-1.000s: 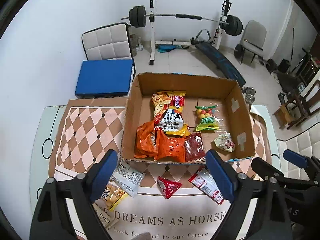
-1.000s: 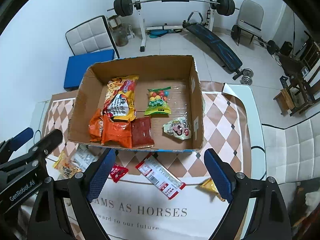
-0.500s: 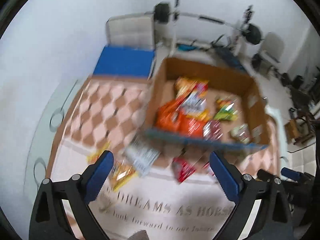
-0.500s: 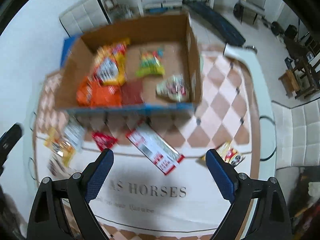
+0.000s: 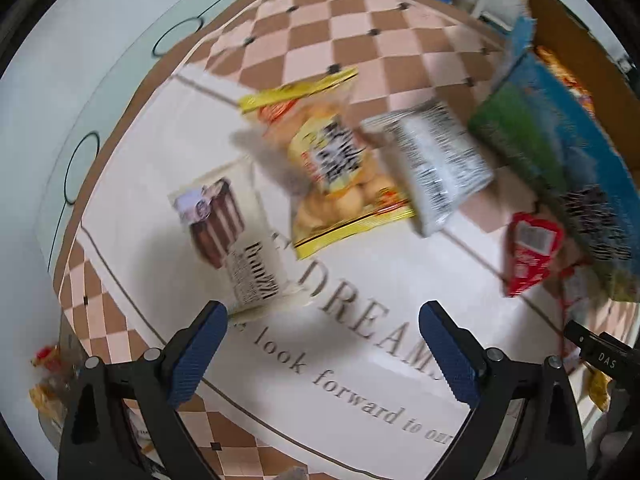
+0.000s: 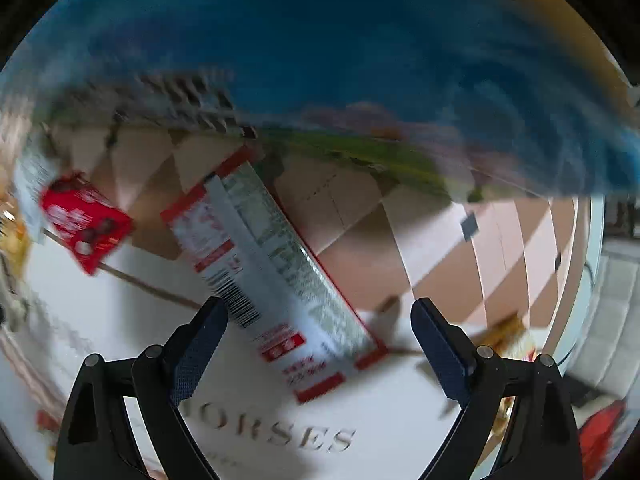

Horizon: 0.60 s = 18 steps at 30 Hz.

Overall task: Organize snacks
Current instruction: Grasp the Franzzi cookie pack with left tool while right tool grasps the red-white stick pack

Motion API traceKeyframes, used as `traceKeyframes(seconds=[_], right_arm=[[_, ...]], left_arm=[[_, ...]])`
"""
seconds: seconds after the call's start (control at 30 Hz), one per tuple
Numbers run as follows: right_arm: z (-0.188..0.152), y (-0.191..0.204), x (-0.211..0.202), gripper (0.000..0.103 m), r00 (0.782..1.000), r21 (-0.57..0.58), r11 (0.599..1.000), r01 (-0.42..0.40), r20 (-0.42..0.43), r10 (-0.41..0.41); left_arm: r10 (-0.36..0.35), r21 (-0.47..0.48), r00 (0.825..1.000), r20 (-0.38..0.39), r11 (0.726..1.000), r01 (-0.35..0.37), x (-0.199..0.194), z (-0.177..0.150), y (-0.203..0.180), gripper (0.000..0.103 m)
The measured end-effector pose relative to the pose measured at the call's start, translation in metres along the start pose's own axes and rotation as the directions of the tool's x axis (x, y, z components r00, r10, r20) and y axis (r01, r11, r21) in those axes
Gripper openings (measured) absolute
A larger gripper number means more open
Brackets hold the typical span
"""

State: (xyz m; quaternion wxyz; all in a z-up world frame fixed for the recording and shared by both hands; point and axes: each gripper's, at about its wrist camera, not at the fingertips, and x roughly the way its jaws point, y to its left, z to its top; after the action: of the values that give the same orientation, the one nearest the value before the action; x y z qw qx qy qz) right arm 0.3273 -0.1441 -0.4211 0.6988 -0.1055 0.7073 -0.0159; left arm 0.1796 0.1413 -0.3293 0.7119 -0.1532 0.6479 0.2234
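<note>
- Left fingers: blue pads spread wide, nothing between them; they point down over the lettered white middle of the cloth on the counter.
- Right fingers: also spread wide, pads clear of everything. The lower half of the long red-and-white packet lies on the cloth in the gap between them, not gripped.
- Left wrist view: the cream cake packet lies just ahead of the left pad, its near end almost at the pad tip; whether they touch I cannot tell.
- Beyond it, the yellow biscuit bag, and touching its right edge a silver-white packet with printed text.
- A small red triangular packet sits further right, close against the blue printed wall of the cardboard box.
- Inside the box, only a strip of orange-yellow wrapper is readable at the upper right; the rest is blurred.
- Right wrist view: box wall fills the top of the view, heavily blurred. The small red packet lies left of the long one, apart from it.
- A yellow wrapper shows just behind the right pad, on the checkered border of the cloth.
- Both views are motion-smeared; fine print is unreadable.
</note>
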Motion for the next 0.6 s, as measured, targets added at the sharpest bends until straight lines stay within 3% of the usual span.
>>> traceKeyframes(seconds=[0.1, 0.13, 0.43, 0.6], right_arm=[[-0.006, 0.006, 0.003, 0.077, 0.999, 0.013, 0.999, -0.040, -0.014, 0.041], [-0.011, 0.009, 0.004, 0.076, 0.999, 0.032, 0.999, -0.039, -0.032, 0.040], [-0.048, 0.041, 0.015, 0.076, 0.972, 0.181, 0.971, -0.157, -0.147, 0.184], [-0.040, 0.041, 0.022, 0.083, 0.962, 0.233, 0.959, -0.163, -0.180, 0.207]], left_arm=[[0.014, -0.049, 1.000, -0.018, 0.999, -0.015, 0.004, -0.005, 0.017, 0.098], [0.010, -0.066, 1.000, -0.023, 0.998, -0.012, 0.005, -0.003, 0.020, 0.098], [-0.132, -0.311, 0.986, -0.101, 0.946, 0.095, 0.019, 0.009, 0.092, 0.098], [-0.167, -0.329, 0.977, -0.136, 0.937, 0.114, 0.035, 0.030, 0.102, 0.098]])
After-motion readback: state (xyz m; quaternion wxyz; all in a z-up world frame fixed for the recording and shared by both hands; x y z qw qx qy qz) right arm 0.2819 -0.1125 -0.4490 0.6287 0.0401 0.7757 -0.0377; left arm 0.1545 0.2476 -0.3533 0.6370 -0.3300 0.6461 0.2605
